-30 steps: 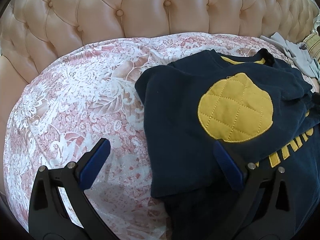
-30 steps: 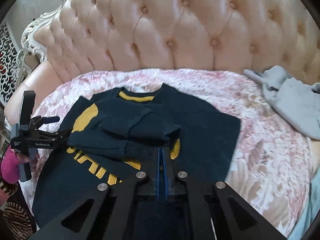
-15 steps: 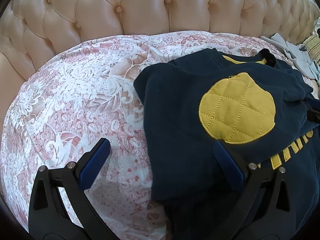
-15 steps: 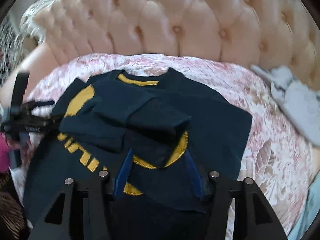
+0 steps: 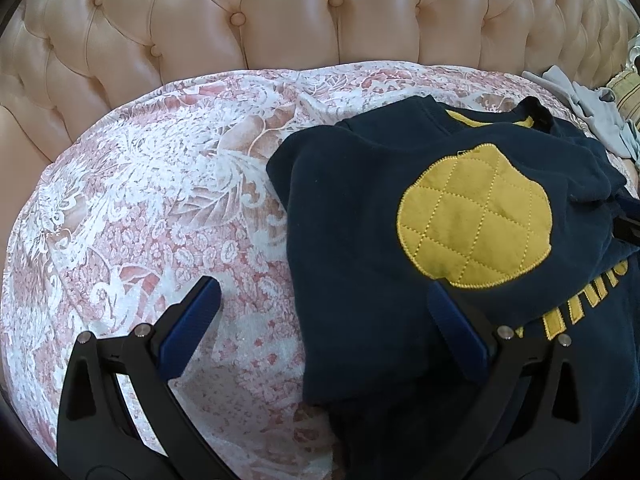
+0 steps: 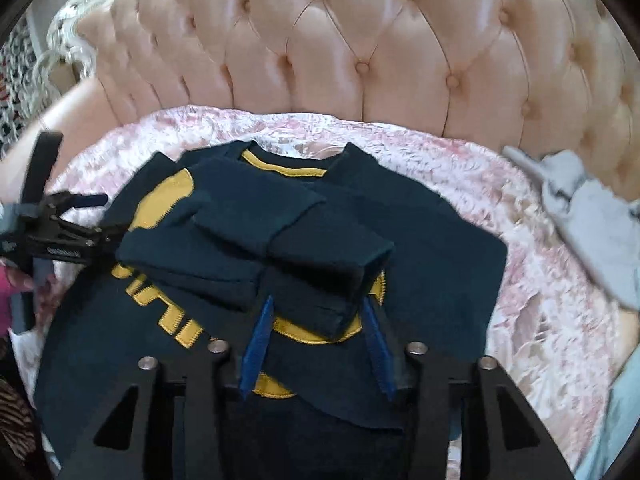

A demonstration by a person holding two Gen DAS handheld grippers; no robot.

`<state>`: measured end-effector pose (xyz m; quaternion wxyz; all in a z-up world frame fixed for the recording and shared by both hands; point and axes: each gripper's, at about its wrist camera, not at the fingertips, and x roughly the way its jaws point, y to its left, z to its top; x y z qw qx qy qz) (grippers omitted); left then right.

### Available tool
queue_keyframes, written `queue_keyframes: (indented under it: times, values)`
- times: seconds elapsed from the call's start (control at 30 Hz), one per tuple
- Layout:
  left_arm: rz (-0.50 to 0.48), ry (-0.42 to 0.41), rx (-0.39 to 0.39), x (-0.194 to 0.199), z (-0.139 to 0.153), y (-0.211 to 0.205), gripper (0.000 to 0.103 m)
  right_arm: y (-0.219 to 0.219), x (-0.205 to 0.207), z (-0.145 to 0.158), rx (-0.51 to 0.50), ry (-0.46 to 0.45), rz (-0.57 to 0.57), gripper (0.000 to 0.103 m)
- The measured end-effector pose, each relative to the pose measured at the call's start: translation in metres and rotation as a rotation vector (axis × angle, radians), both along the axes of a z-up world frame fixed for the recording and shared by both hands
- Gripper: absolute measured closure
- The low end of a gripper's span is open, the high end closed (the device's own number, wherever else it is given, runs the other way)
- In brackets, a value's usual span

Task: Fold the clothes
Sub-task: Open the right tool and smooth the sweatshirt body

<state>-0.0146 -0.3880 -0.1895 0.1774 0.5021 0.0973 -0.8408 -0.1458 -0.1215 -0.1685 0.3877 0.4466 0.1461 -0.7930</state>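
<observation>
A: Place of the sweater (image 6: 440,248)?

B: Spread flat on the sofa seat (image 5: 140,208), navy, with the collar (image 6: 280,168) toward the back edge and the hem toward the front edge. Fills the middle of the seat, nearer its left edge than its right.

A: And the sleeves?

B: Both folded in across the chest, overlapping above the yellow lettering (image 6: 160,308). Quilted yellow patch (image 5: 472,216) face up on the sleeve nearer the left edge.

A: State of the left tongs (image 5: 320,288)?

B: Gaping wide, gripping nothing. Hanging over the sweater's left side: one finger above the bare floral cover, the other above the folded sleeve, just below the patch. Seen from the right wrist camera too, near the seat's left edge, with a blurred bit of a hand (image 6: 16,280) in a pink cuff behind.

A: The right tongs (image 6: 317,302)?

B: Partly open and closing. Angled down at the chest, with the cuff (image 6: 320,312) of the other sleeve between the blue pads (image 6: 256,344). No clear sign of the pads pressing on it.

A: Anything else on the seat?

B: Grey garment (image 6: 592,232), bunched toward the right back corner, well apart from the sweater. Tufted peach back (image 6: 360,40) rising behind the back edge.
</observation>
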Motion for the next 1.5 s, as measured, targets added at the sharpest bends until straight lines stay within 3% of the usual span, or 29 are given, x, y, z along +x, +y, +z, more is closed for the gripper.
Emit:
queue_keyframes:
  times: [0.2, 0.37, 0.47, 0.53, 0.6, 0.67, 0.73, 0.87, 0.93, 1.03, 1.13, 1.27, 1.43, 1.5]
  values:
    - [-0.008, -0.012, -0.010, -0.002, 0.001, 0.001, 0.000, 0.001, 0.011, 0.016, -0.017, 0.035, 0.009, 0.085]
    - [-0.015, -0.015, -0.019, -0.003, 0.001, 0.001, 0.000, 0.007, 0.025, 0.033, -0.034, 0.078, 0.016, 0.085]
    - [-0.019, -0.018, -0.015, -0.004, 0.001, 0.001, 0.000, 0.009, 0.021, 0.010, 0.028, 0.035, -0.003, 0.085]
    - [-0.029, -0.024, -0.022, -0.004, 0.003, 0.002, 0.000, 0.013, 0.016, 0.001, 0.024, 0.006, -0.023, 0.082]
    - [-0.037, -0.017, -0.033, -0.001, 0.008, 0.002, 0.000, 0.018, 0.014, 0.008, 0.002, -0.007, -0.061, 0.064]
    - [-0.038, 0.006, -0.051, 0.006, 0.018, 0.002, 0.000, 0.022, 0.014, 0.016, -0.022, -0.008, -0.093, 0.064]
    - [-0.020, 0.063, -0.059, 0.014, 0.032, 0.002, 0.000, 0.023, 0.024, 0.036, -0.067, 0.059, -0.092, 0.064]
    - [-0.059, 0.150, -0.049, 0.012, 0.052, 0.015, 0.000, -0.010, 0.028, 0.053, -0.133, 0.096, -0.007, 0.064]
    - [-0.115, 0.141, -0.048, -0.001, 0.048, 0.032, 0.000, -0.037, 0.024, 0.048, -0.097, 0.090, 0.048, 0.064]
    - [-0.187, 0.082, -0.078, -0.018, 0.027, 0.055, 0.000, -0.070, 0.011, 0.023, 0.052, 0.090, 0.096, 0.064]
    - [-0.196, 0.106, -0.023, -0.016, 0.019, 0.053, 0.000, -0.074, -0.010, 0.002, 0.111, 0.071, 0.098, 0.066]
    - [-0.190, 0.124, 0.055, -0.011, 0.015, 0.043, 0.000, -0.065, -0.030, 0.002, 0.034, -0.004, 0.034, 0.066]
    - [-0.169, 0.134, 0.017, -0.007, 0.022, 0.050, 0.000, -0.053, -0.035, 0.005, -0.035, -0.080, 0.005, 0.064]
    - [-0.174, 0.194, -0.059, 0.006, 0.040, 0.059, 0.000, -0.043, -0.036, 0.017, -0.100, -0.124, -0.033, 0.063]
